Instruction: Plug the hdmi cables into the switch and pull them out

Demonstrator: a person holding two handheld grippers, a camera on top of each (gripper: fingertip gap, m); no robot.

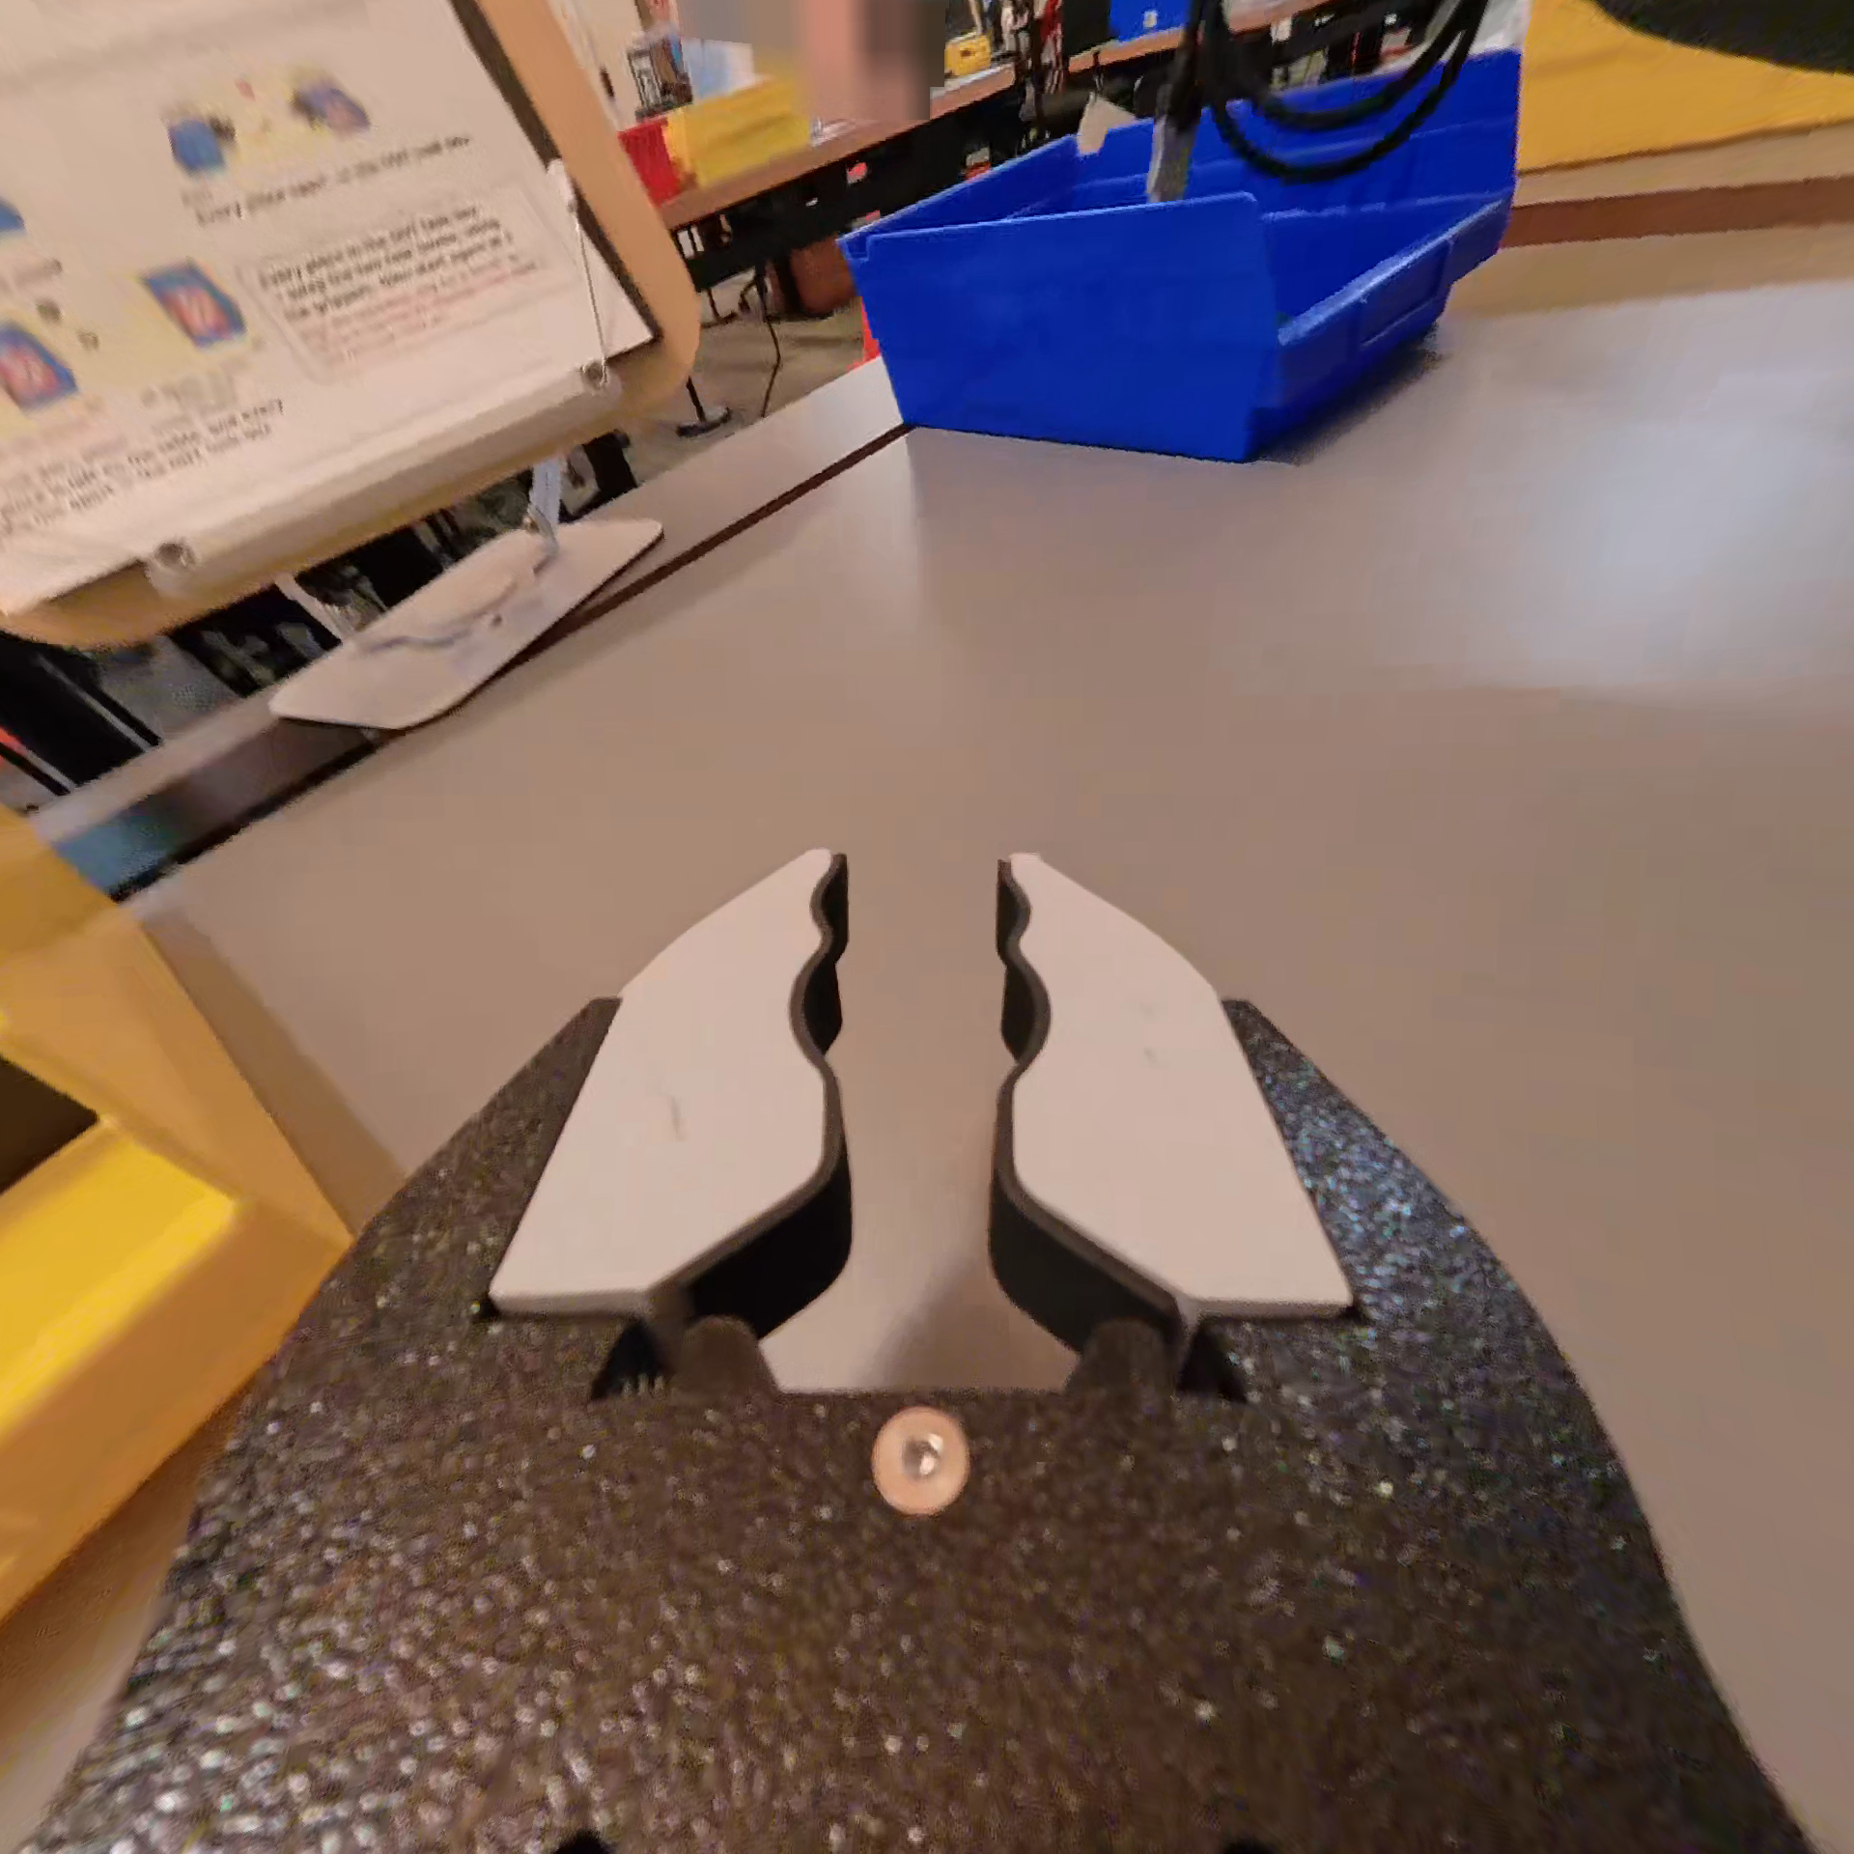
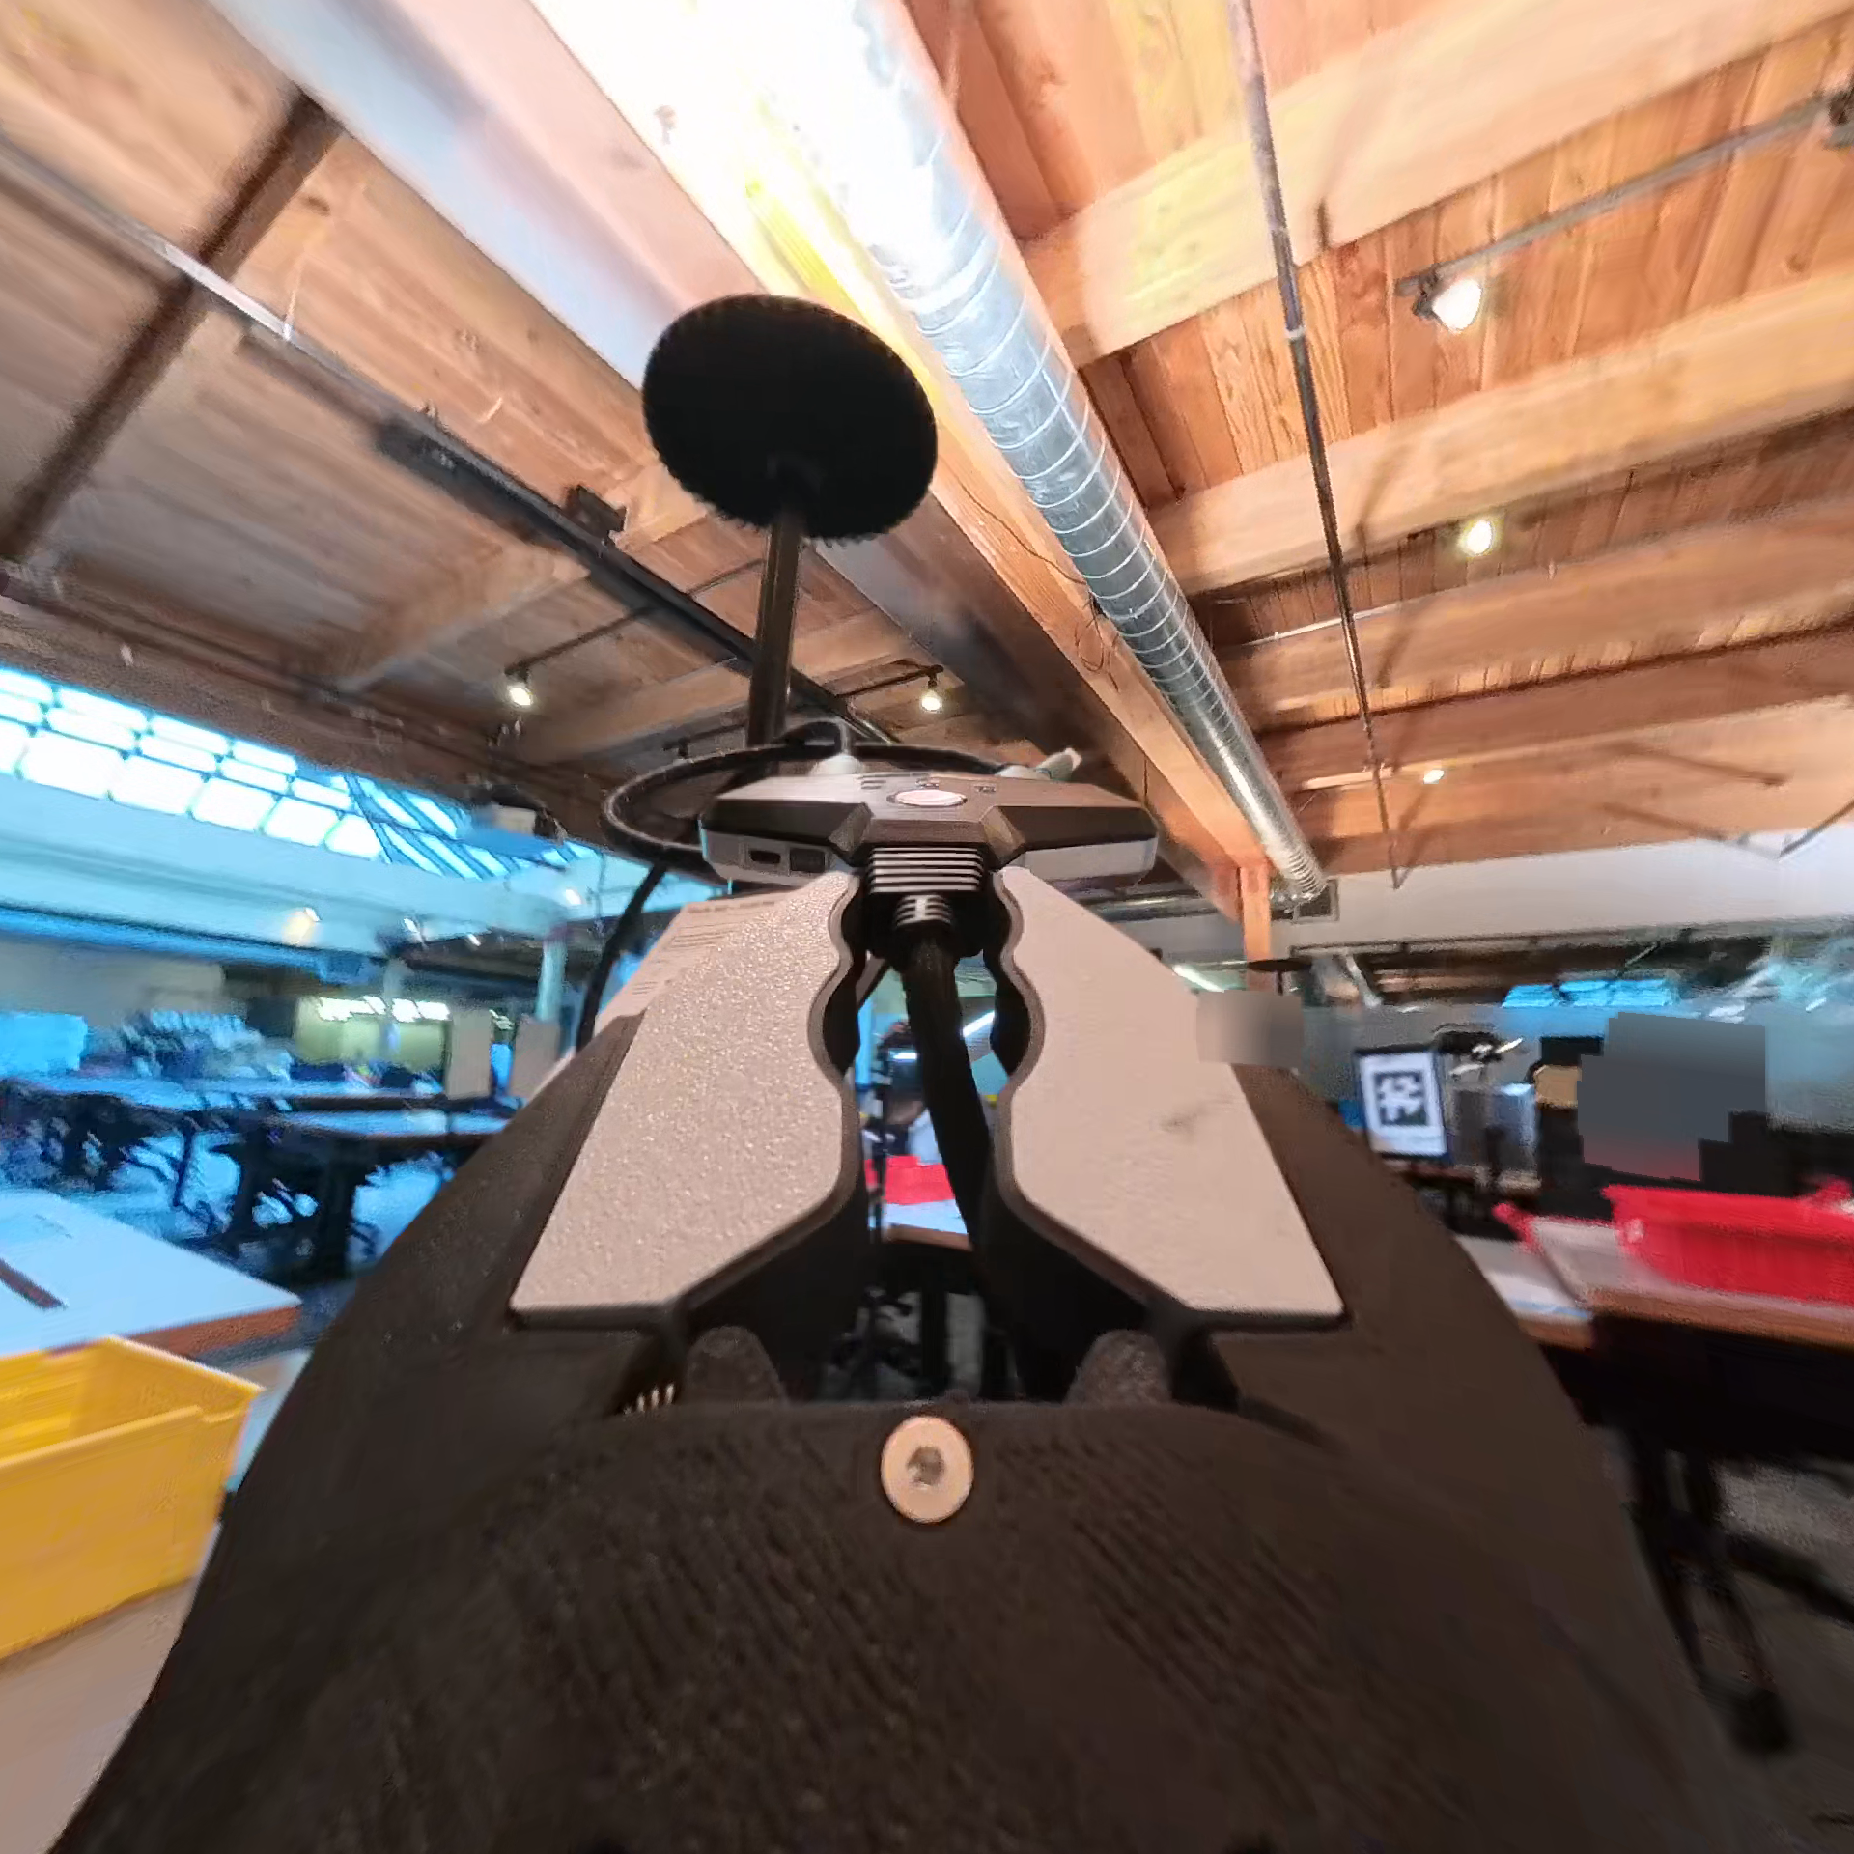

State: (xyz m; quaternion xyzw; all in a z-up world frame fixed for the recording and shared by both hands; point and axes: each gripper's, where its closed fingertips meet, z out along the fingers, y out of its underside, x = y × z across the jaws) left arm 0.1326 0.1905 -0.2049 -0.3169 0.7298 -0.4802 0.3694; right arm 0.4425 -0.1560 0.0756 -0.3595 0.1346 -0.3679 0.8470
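R gripper (image 2: 923, 903) is clamped on the ribbed strain relief where a cable (image 2: 943, 1043) enters the switch (image 2: 928, 818), lifting it high toward the ceiling; the cable runs back down between the fingers toward 6 o'clock. The switch sits right at the fingertips, 12 o'clock. Another black cable (image 2: 642, 803) loops off its 9 o'clock side, and a strap-wound coil (image 2: 790, 416) stands above it on a stiff lead. Side ports at 10 o'clock look empty, though I can't tell for sure.

L gripper (image 1: 923, 903) is spread apart w/ nothing in it, low over the table (image 1: 1304, 803). Blue bin (image 1: 1184, 301) at 1 o'clock, cables (image 1: 1334, 110) dangling above it.

Judgement: early on. Switch just picked up, no HDMI plug seated by either gripper yet; all plugging and pulling is left.
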